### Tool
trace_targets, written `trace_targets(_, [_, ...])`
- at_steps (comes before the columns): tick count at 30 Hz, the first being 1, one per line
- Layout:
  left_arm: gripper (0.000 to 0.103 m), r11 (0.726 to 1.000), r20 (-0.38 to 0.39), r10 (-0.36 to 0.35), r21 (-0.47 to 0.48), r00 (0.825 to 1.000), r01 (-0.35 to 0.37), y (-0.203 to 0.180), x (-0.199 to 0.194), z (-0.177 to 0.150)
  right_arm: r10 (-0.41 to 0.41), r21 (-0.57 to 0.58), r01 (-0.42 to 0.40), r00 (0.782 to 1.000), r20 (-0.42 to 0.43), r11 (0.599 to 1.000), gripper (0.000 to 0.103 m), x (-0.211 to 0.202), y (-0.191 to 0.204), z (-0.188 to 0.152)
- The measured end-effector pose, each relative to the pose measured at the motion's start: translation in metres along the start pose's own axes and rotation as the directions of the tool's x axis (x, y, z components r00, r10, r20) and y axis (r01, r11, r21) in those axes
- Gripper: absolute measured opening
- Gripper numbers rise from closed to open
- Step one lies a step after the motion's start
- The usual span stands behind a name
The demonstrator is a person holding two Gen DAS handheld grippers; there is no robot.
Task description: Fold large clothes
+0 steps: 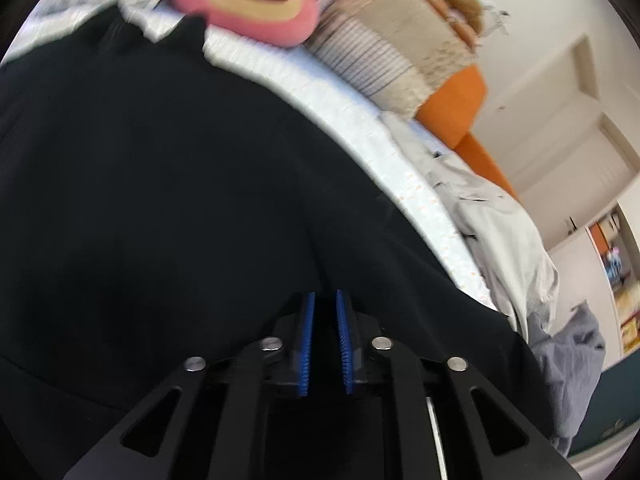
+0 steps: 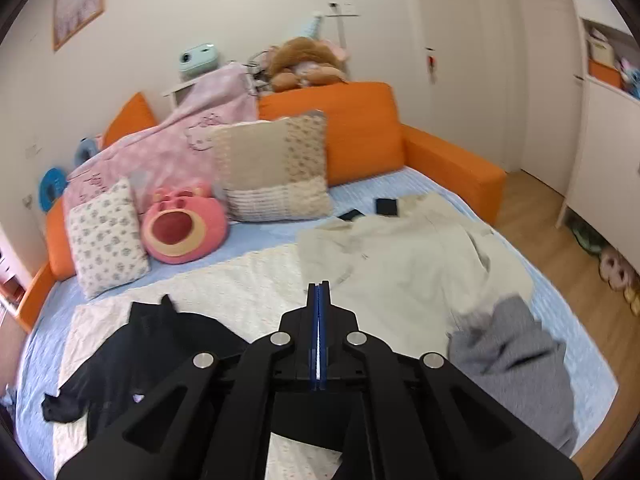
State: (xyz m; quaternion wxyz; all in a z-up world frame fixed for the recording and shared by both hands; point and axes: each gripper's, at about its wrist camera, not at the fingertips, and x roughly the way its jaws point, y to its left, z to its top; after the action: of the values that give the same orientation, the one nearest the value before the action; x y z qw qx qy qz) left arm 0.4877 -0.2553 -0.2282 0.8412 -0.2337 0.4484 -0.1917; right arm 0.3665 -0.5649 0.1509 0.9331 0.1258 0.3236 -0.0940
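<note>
A large black garment (image 1: 160, 200) fills most of the left wrist view, spread on the bed. My left gripper (image 1: 325, 300) sits right over it, its blue pads (image 1: 307, 344) a narrow gap apart with black cloth between them. In the right wrist view the same black garment (image 2: 152, 344) lies crumpled at the lower left of the bed. My right gripper (image 2: 319, 286) hangs above the bed with its pads pressed together and nothing in them.
A cream garment (image 2: 420, 256) and a grey garment (image 2: 516, 356) lie on the bed's right side. Pillows (image 2: 276, 168), a pink bear cushion (image 2: 182, 226) and a pink blanket (image 2: 176, 140) crowd the orange sofa back (image 2: 360, 120). Two dark flat objects (image 2: 386, 206) lie near the cream garment.
</note>
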Motion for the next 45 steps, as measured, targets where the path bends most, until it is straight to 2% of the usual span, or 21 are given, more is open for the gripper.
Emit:
trace_targets(2, [0.012,1.0,0.021,0.002,0.019,1.0,-0.003,0.001,-0.001,-0.004,0.001,-0.006,-0.002,0.999,-0.054,1.0,0.002,-0.001,0.005,0.004])
trace_targets(3, [0.012,1.0,0.026,-0.002,0.026,1.0,0.002,0.002,-0.002,-0.004,-0.054,-0.039,0.051,0.996,-0.078,0.998,0.005,0.001,0.008,-0.004])
trace_targets(5, [0.012,0.999,0.025,-0.007,0.034,1.0,0.007,0.003,-0.001,-0.005,-0.11,-0.105,0.095,0.983,-0.147,0.99,0.005,0.009,0.008,-0.03])
trace_targets(7, [0.012,0.999,0.023,-0.011,0.039,1.0,0.01,0.003,0.0,-0.005,-0.157,-0.121,0.133,0.963,-0.22,0.984,0.005,0.018,0.0,-0.064])
trace_targets(8, [0.012,0.999,0.026,-0.009,0.043,1.0,0.008,0.003,0.0,-0.006,-0.177,-0.13,0.146,0.946,-0.27,0.981,0.005,0.028,-0.006,-0.094])
trace_targets(13, [0.014,0.998,0.033,0.0,0.064,0.999,-0.002,0.001,0.0,-0.008,-0.156,-0.133,0.116,0.924,-0.348,0.984,0.005,0.057,-0.014,-0.203])
trace_targets(16, [0.014,0.998,0.031,-0.005,0.059,1.0,0.003,0.001,0.001,-0.007,-0.11,-0.138,0.063,0.923,-0.369,0.988,0.005,0.074,-0.009,-0.265])
trace_targets(18, [0.014,0.998,0.032,-0.002,0.061,0.999,0.0,0.002,0.001,-0.006,-0.146,-0.195,0.082,0.929,-0.34,0.977,0.005,0.08,0.001,-0.29])
trace_targets(20, [0.016,0.998,0.032,0.001,0.067,0.999,-0.004,0.001,0.002,-0.004,-0.199,-0.259,0.128,0.941,-0.273,0.957,0.005,0.083,0.012,-0.303])
trace_targets(22, [0.017,0.997,0.033,0.002,0.073,0.999,-0.004,0.0,0.003,-0.004,-0.203,-0.282,0.133,0.951,-0.234,0.95,0.005,0.086,0.016,-0.309])
trace_targets(23, [0.017,0.997,0.033,0.002,0.074,0.999,-0.004,-0.001,0.003,-0.004,-0.186,-0.273,0.122,0.957,-0.221,0.954,0.009,0.089,0.018,-0.31])
trace_targets(24, [0.018,0.997,0.033,0.002,0.075,0.999,-0.005,-0.004,0.003,-0.005,-0.161,-0.26,0.099,0.96,-0.228,0.96,0.032,0.094,0.018,-0.309])
trace_targets(25, [0.018,0.997,0.033,0.002,0.075,0.999,-0.004,-0.004,0.004,-0.005,-0.132,-0.247,0.073,0.964,-0.232,0.966,0.063,0.097,0.019,-0.308])
trace_targets(26, [0.018,0.997,0.033,0.0,0.075,0.999,-0.003,-0.004,0.004,-0.005,-0.114,-0.241,0.059,0.969,-0.22,0.969,0.074,0.096,0.02,-0.308])
trace_targets(30, [0.018,0.997,0.036,-0.004,0.074,0.999,0.002,-0.005,0.005,-0.007,-0.189,-0.277,0.157,0.978,-0.089,0.948,0.074,0.076,0.026,-0.31])
trace_targets(32, [0.018,0.997,0.036,-0.002,0.078,0.999,-0.001,-0.006,0.005,-0.007,-0.221,-0.277,0.191,0.972,-0.082,0.942,0.074,0.077,0.022,-0.309])
trace_targets(36, [0.019,0.997,0.037,-0.004,0.079,0.999,0.001,-0.005,0.004,-0.008,-0.286,-0.338,0.226,0.948,-0.139,0.914,0.074,0.101,0.02,-0.315])
trace_targets(38, [0.019,0.997,0.037,-0.004,0.079,0.999,0.002,-0.005,0.004,-0.008,-0.349,-0.392,0.268,0.924,-0.153,0.88,0.074,0.116,0.024,-0.321])
trace_targets(39, [0.019,0.997,0.037,-0.003,0.08,0.999,0.0,-0.006,0.004,-0.008,-0.401,-0.433,0.299,0.901,-0.164,0.85,0.074,0.128,0.026,-0.325])
trace_targets(42, [0.019,0.997,0.037,-0.006,0.078,0.999,0.003,-0.005,0.004,-0.008,-0.46,-0.449,0.356,0.876,-0.144,0.819,0.073,0.14,0.029,-0.328])
trace_targets(45, [0.019,0.997,0.037,-0.012,0.075,0.999,0.009,-0.003,0.003,-0.008,-0.432,-0.359,0.357,0.888,-0.154,0.862,0.035,0.135,0.02,-0.318])
